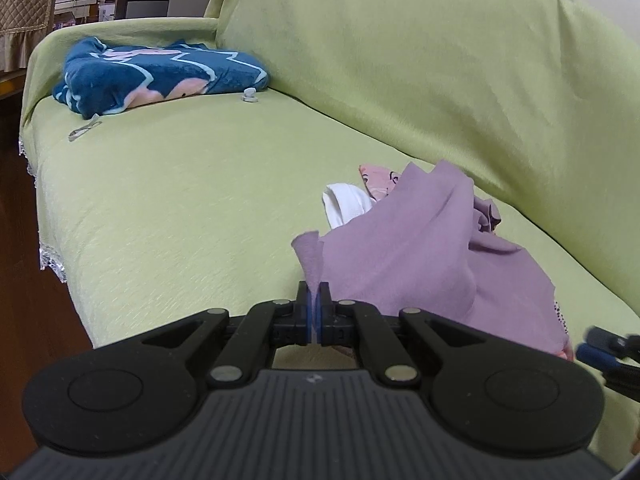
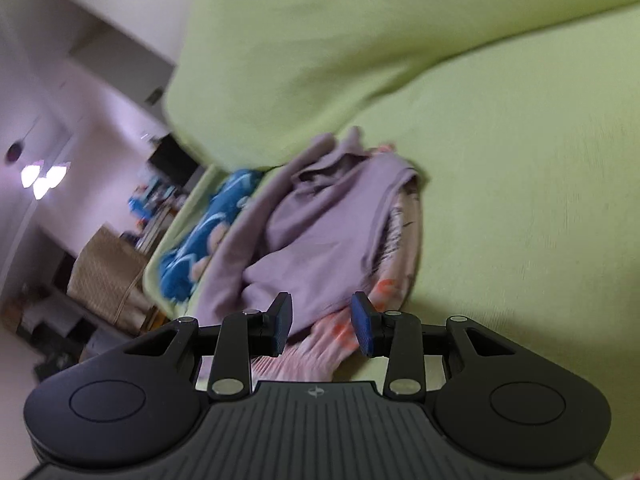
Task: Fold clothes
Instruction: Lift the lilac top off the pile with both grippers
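A lilac garment (image 1: 420, 248) lies crumpled on the green-covered sofa seat (image 1: 180, 200). My left gripper (image 1: 314, 300) is shut on one of its corners, and a tuft of the cloth sticks up past the pads. A white piece (image 1: 346, 204) and a pink patterned piece (image 1: 378, 178) show from under it. In the right wrist view, which is blurred and tilted, my right gripper (image 2: 322, 324) stands open just in front of the lilac garment (image 2: 320, 236) and a pink patterned garment (image 2: 332, 344). Its pads press on nothing. Its blue fingertips (image 1: 596, 344) also show at the left wrist view's right edge.
A folded blue blanket (image 1: 160, 74) rests at the sofa's far end by the armrest, with a small grey clip (image 1: 250, 95) and another grey clip (image 1: 84, 128) near it. The sofa back (image 1: 400, 60) rises behind the clothes. A wooden floor (image 1: 36, 280) lies left of the seat edge.
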